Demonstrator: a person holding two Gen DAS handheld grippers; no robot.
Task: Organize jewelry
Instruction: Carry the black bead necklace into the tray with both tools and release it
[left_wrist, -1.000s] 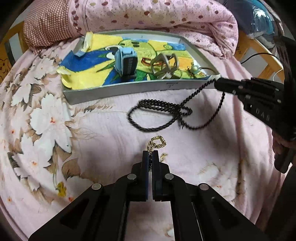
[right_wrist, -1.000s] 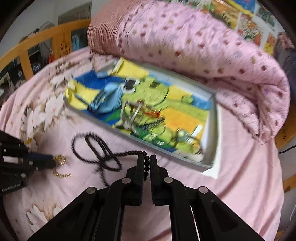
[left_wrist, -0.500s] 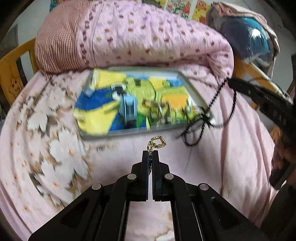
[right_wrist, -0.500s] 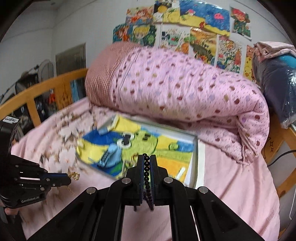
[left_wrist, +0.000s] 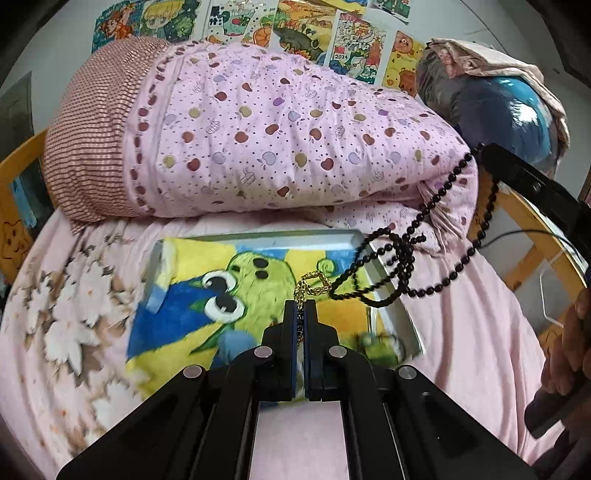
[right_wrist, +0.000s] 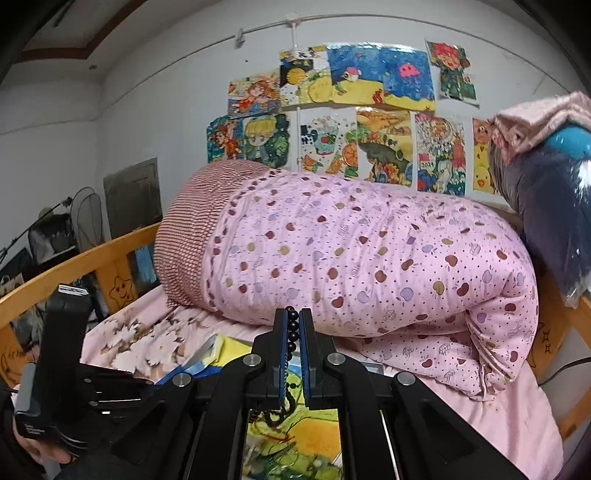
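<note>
Left wrist: left gripper (left_wrist: 305, 301) pinching gold chain (left_wrist: 312, 284) above tray (left_wrist: 391, 306); right gripper (right_wrist: 291, 321) clamps bead necklace (left_wrist: 406, 240).

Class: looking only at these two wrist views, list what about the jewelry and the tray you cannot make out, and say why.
- Lower end of the gold chain: left view, hidden between the left gripper fingers.
- Jewelry in the tray: left view, blurred, partly behind the gripper.
- Black bead necklace hanging length: right view, hidden by the right gripper.
</note>
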